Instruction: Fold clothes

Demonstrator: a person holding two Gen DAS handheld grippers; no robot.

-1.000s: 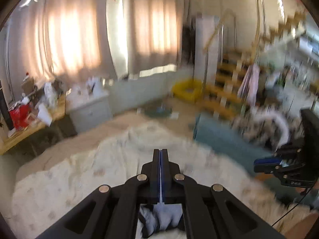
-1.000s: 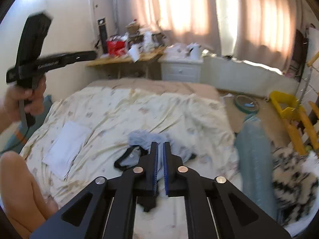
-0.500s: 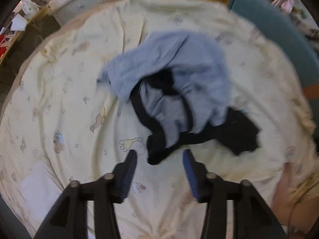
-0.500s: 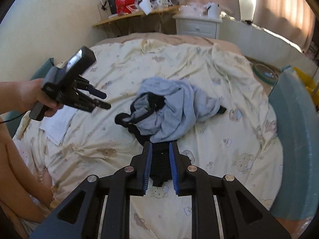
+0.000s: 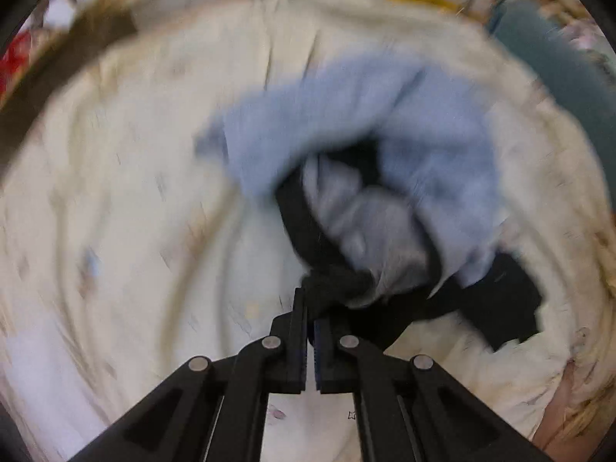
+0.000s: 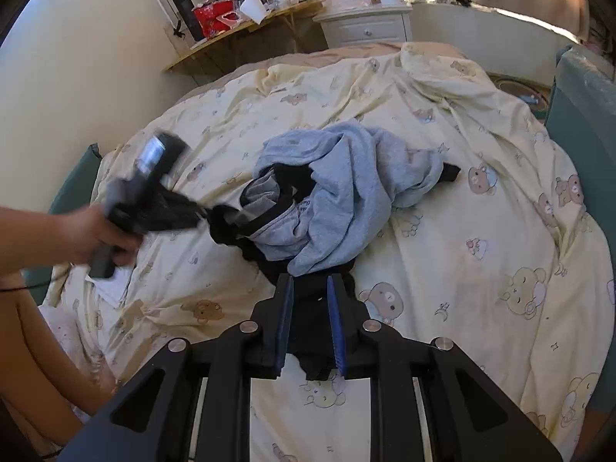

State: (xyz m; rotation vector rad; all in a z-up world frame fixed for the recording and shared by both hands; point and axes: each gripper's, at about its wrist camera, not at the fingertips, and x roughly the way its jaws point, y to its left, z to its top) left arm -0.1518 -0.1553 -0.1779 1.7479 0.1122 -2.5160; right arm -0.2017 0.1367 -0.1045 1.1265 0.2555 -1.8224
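On the bed, both tools meet a crumpled light-blue garment with black trim.

Left tool point(image 5: 310, 310) has its jaws together, pinching the garment's black edge point(image 5: 331, 285). Right tool's point(image 6: 310, 292) jaws are opening, with black fabric point(image 6: 313, 319) lying between the blue pads. Light-blue garment point(image 6: 342, 196) sits bunched mid-bed on the cream bear-print duvet point(image 6: 481, 231). A hand point(image 6: 92, 236) grips the left tool's handle; behind, a cluttered desk point(image 6: 246, 27) and white nightstand point(image 6: 365, 25).
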